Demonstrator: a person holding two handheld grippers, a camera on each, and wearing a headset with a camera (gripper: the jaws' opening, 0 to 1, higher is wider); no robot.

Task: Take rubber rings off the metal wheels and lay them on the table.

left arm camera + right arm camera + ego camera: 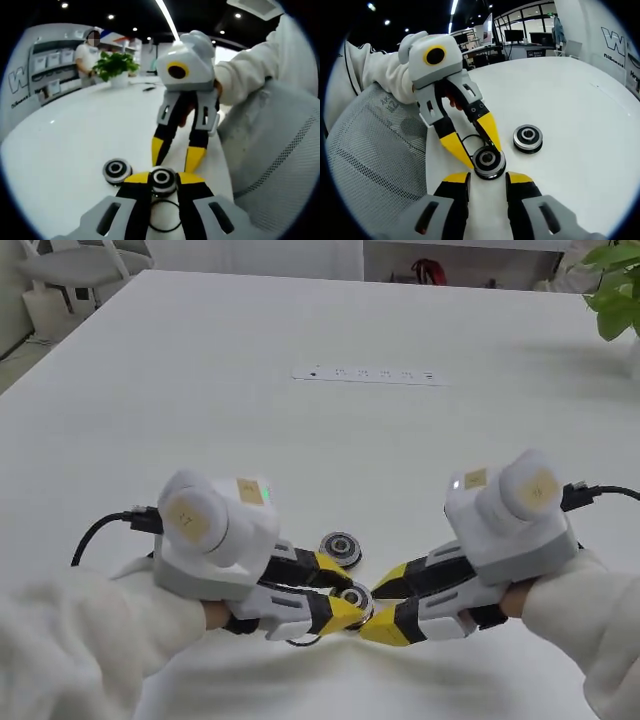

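Presently one metal wheel is clamped between the yellow tips of the left gripper, near the front edge of the table. A loose rubber ring is seen lying under those jaws. The right gripper is held with its jaws spread, their tips just short of that wheel. A second wheel lies just beside it.

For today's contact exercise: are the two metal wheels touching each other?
Apart. The right gripper view shows bare table between the gripped wheel, in the left gripper, and the free wheel.
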